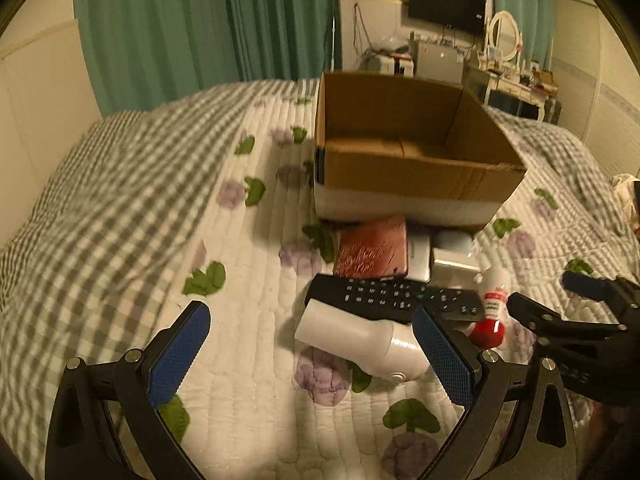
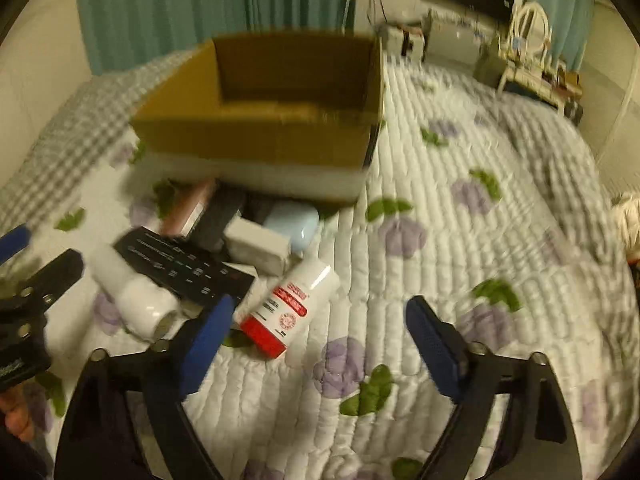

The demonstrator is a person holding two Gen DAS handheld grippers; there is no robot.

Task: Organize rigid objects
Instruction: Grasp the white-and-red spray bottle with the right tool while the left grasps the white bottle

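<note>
Presently a quilted floral bedspread covers the bed, with teal curtains at 12 o'clock and a wall-mounted screen at 1 o'clock. Both the left gripper and right gripper stand spread and grasp nothing. An open cardboard box sits at 12 o'clock, while a black remote, white bottle and red-capped bottle lie clustered before it; label print is illegible.

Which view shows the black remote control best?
The left wrist view: the black remote control is fairly sharp there, buttons visible, lying across the white bottle. In the right wrist view the remote is blurred, off to the left.
</note>
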